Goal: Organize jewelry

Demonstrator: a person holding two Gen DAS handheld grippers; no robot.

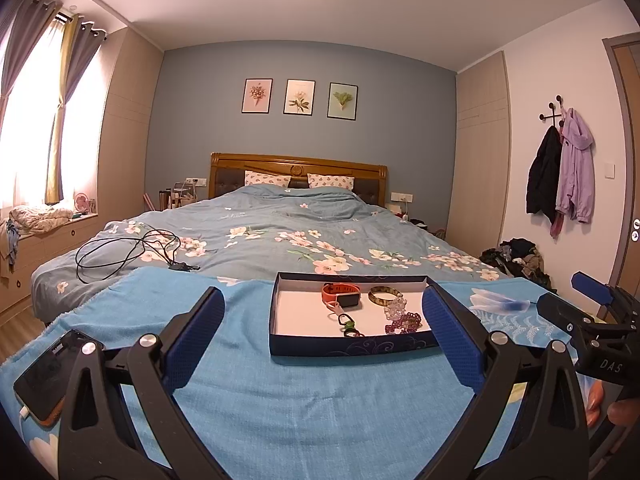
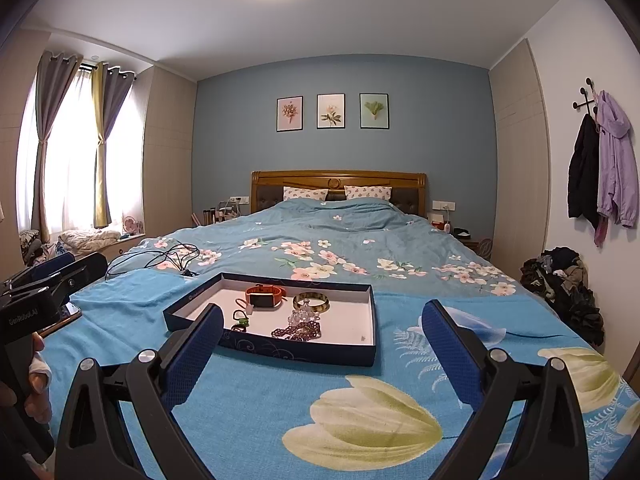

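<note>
A shallow dark tray (image 1: 352,347) with a white floor lies on a blue towel (image 1: 300,396) spread over the foot of a bed (image 1: 280,224); inside it the jewelry is gathered toward the far and right part. An orange watch (image 1: 341,293) lies at the back; just beside it, to the right, is a bangle (image 1: 385,295) of gold and dark pattern; nearer to the camera lie clear beads (image 1: 396,307) and purple beads (image 1: 403,323), touching each other; to their left are a small pink ring (image 1: 335,306) and green clips (image 1: 347,323).

The left gripper (image 1: 324,336) hovers low over the towel with its jaws wide apart and holds nothing; the tray sits between its blue pads. The right gripper (image 2: 322,344) is also spread wide and empty; the tray is in front of it, more to the left pad.

A phone (image 1: 44,376) lies at the left edge of the towel; a black cable (image 1: 128,254) is coiled on the bed behind.
</note>
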